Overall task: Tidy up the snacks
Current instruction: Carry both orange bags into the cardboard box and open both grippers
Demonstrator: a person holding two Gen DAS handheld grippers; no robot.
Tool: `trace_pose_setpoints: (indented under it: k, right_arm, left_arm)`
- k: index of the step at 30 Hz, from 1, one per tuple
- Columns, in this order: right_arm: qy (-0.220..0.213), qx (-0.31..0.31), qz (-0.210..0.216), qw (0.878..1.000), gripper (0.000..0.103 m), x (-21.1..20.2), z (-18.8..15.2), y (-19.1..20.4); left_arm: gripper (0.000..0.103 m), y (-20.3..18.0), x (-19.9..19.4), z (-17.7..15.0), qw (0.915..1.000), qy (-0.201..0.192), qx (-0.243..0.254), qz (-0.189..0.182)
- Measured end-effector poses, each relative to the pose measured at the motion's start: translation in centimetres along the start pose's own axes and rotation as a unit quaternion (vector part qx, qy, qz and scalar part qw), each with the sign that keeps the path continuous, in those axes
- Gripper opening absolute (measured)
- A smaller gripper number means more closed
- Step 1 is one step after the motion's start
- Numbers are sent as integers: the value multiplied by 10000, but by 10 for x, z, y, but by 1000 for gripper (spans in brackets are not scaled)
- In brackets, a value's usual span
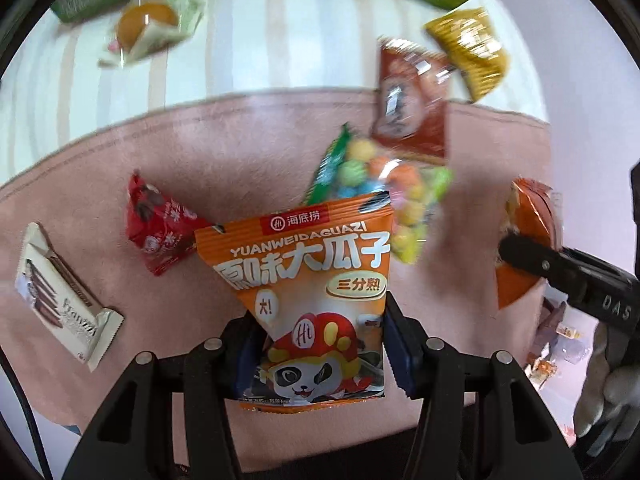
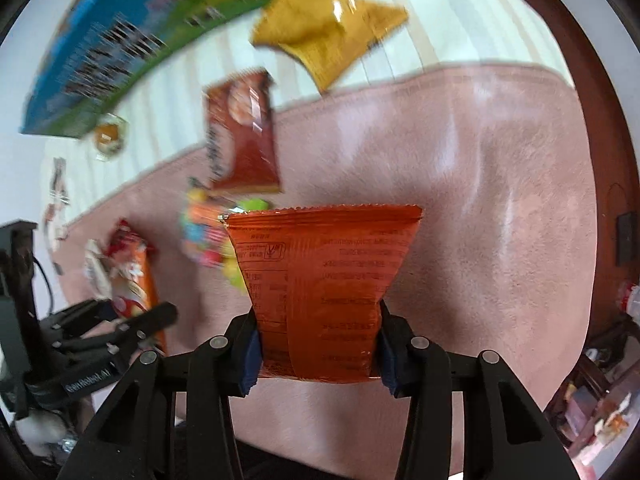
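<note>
Left hand-held gripper [image 1: 316, 360]: clamped on the lower part of the orange sunflower-seed packet [image 1: 304, 280]; both blue pads press its sides, and the packet stands upright, clear of the pink mat [image 1: 100, 168].
Risk, left grip: the pads hold only the narrow lower end, so the wider top can swing and work the glossy film out of the pads. A slip would drop the packet on the snacks below.
Right hand-held gripper [image 2: 318, 356]: clamped on the orange-red snack bag [image 2: 324, 280], printed back towards the camera, also held by its lower end above the mat.
Risk, right grip: the bag is pinched into a waist; contents may be crushed, or the film may slide if the hand tilts.
Risk, both hands: each gripper shows at the edge of the other's view, so they are near each other. A sideways move could knock the two packets together.
Mid field: a bag of coloured candy balls [image 1: 384, 196], a red wrapped sweet [image 1: 160, 224] and a white wafer packet [image 1: 64, 296] lie loose on the mat, unsorted.
Far field: a brown-red packet [image 2: 244, 132] overlaps the mat edge; a yellow bag [image 2: 328, 28] and a green-and-blue box [image 2: 132, 48] rest on the striped tabletop [image 1: 240, 40]. No sorting container can be identified, so a wrong placement is possible.
</note>
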State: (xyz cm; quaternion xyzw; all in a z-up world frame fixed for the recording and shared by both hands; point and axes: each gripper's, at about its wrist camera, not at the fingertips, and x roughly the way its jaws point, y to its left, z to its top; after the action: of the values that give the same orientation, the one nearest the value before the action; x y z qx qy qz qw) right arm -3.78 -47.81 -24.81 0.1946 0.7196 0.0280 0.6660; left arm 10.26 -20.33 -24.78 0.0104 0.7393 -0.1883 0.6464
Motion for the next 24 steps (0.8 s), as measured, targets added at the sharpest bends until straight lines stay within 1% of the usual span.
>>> trace_pose_setpoints:
  k: [4,6,7,8,10,13,14,17,18,20,21,23,24]
  right_arm:
    - [-349,-91,393,9986,49,-45,8,16]
    - [-556,-163,619,9964,49,-72,18,26]
    - [-671,-203,724,9949,49,-86,23,32]
    - [-774,-249,796,9935,49,-97,26,37]
    - [-1022,-365,943,9896,49,-117,35,57]
    - [-1397,-601,1130,9819,49,-155,54,83]
    - [-1488,-661,1140,9800,49,-165,62,87]
    - [-1768,-809,1121,9745,49,-180,91,111]
    - [-1820,-845,1088,9736,49,-185,99,113]
    - [-1944,-910,963,9719,49,-192,120,125]
    - [-1963,-930,925,9717,49,-193,125,127]
    - [-1992,-961,742,9724,49,-192,146,134]
    - [-1975,-979,679,9730,49,-190,150,134]
  left_arm:
    - [51,-11,-51,9,9987,-439,53,-246]
    - [51,-15,-78,16,9969,-706,84,-346]
    - [51,-19,-98,22,9951,-899,107,-400]
    - [51,-20,-109,26,9940,-1002,113,-426]
    - [51,-20,-144,43,9899,-1320,156,-493]
    - [51,-22,-178,65,9846,-1666,183,-496]
    - [51,-22,-189,76,9828,-1787,166,-445]
    - [51,-19,-211,108,9798,-1961,111,-377]
    - [51,-18,-216,117,9789,-2009,74,-372]
    - [51,-16,-222,134,9782,-2045,34,-345]
    - [51,-14,-223,145,9781,-2052,1,-341]
    - [51,-12,-223,166,9785,-2038,-4,-308]
    - [51,-12,-220,180,9798,-1981,-21,-259]
